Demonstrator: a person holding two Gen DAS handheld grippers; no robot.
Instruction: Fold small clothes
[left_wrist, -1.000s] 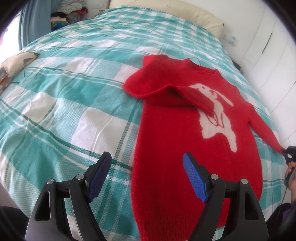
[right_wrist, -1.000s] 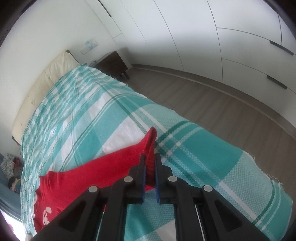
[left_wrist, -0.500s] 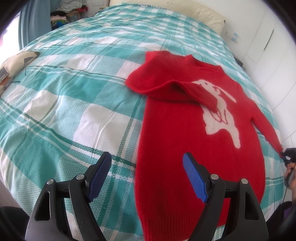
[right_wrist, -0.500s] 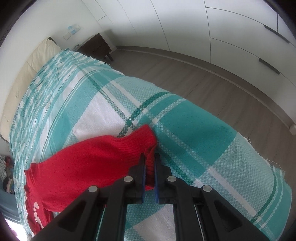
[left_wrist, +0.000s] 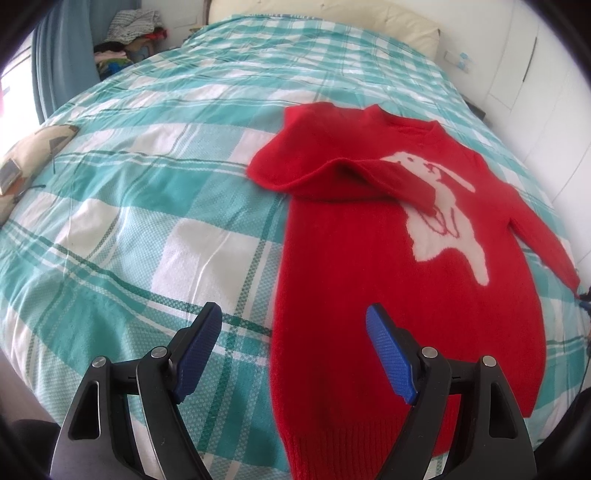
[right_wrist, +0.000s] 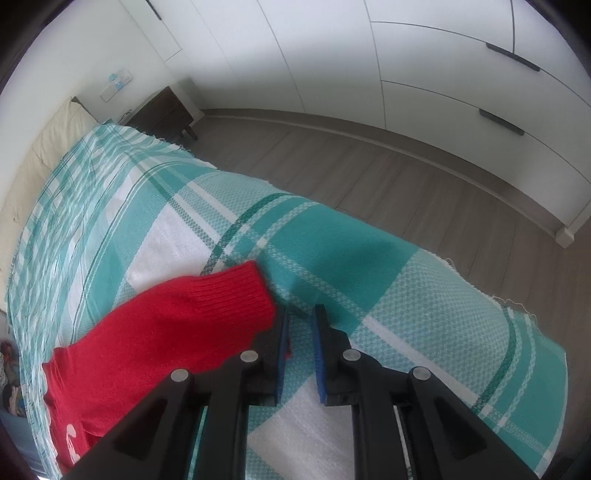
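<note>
the bed (left_wrist: 155, 206) lies flat and bare on the left of the red sweater (left_wrist: 351, 280) — broad room there for a claw to pass. the left claw (left_wrist: 293, 350) hangs spread wide over the sweater's lower left edge, nothing between its fingers. one sleeve (left_wrist: 391, 177) lies folded across the chest, a raised ridge in the way. the right claw (right_wrist: 300, 345) sits parted at the other cuff (right_wrist: 236, 295), which touches its left finger; beyond it the blanket runs free to the bed edge, then floor (right_wrist: 388, 177) and wardrobe (right_wrist: 443, 74) — a nightstand (right_wrist: 162, 110) stands far off.
</note>
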